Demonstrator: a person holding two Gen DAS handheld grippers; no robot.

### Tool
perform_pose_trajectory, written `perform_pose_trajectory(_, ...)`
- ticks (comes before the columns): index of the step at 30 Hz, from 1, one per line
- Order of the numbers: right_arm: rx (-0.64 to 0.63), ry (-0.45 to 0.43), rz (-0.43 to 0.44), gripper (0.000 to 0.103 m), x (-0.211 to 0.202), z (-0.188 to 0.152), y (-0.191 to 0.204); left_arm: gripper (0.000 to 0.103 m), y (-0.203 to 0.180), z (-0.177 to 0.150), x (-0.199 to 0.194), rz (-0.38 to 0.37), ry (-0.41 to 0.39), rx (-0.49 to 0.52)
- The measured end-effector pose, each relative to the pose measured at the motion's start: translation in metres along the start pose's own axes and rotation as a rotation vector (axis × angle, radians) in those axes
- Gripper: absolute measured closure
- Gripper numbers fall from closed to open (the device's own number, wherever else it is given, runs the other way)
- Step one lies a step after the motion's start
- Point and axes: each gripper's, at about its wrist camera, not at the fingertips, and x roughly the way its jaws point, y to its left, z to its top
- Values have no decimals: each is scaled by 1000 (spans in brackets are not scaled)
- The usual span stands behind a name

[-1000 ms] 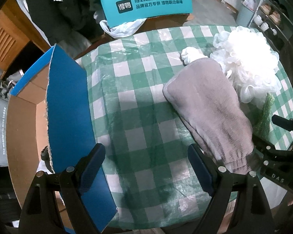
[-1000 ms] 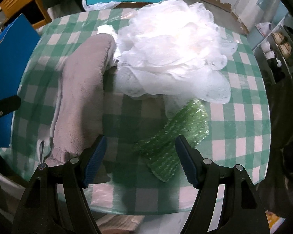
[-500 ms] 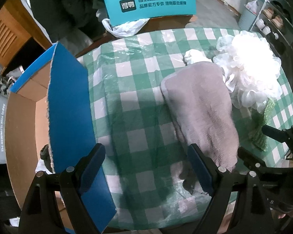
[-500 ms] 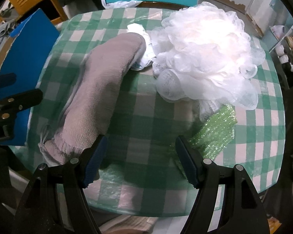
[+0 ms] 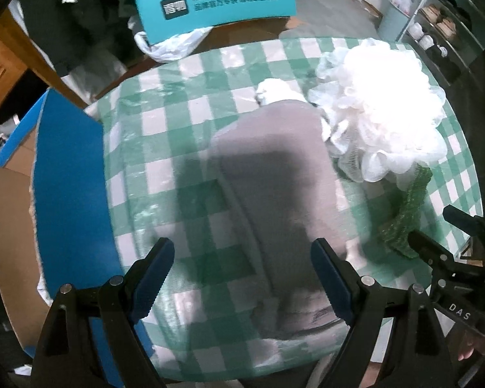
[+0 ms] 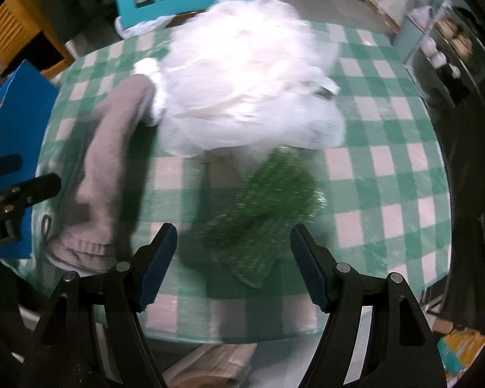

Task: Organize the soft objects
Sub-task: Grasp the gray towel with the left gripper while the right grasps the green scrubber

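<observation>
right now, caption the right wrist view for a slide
Open right gripper above a green scrubbing sponge, beside a white mesh bath pouf and grey towel.

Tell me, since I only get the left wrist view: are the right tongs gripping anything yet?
Observer: No. The right tongs are open and empty. The green scrubber lies on the checked tablecloth just ahead of their tips.
Operator: Is that scrubber buried under the white pouf?
Observer: Only its far end meets the white mesh pouf. Most of it lies uncovered.
Operator: Anything at the grey towel's near end?
Observer: The grey towel has what looks like a small cord loop at its near left corner.
</observation>
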Motion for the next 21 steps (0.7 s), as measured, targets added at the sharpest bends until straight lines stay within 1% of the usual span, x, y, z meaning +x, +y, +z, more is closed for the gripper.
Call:
perform_pose_trajectory(3,26,5,-9,31,1,-1,-10,15,-9,3,5,-2,10,4)
perform_pose_trajectory(6,52,15,-2,30,3,-4,-23,15,-17,5,14,4,32,11)
perform_pose_trajectory(10,83,26,13,30,10,-4,-29,15,-25,8,29,11,64,21)
perform_pose_trajectory(16,95,45,19,30,27,1,-24,8,-25,11,47,21,97,11)
perform_pose_trajectory(19,94,51,12,30,35,3,-22,4,-17,14,57,-13,127,-30)
perform_pose_trajectory(21,97,54,5,30,40,4,-21,3,-11,14,62,-38,141,-64)
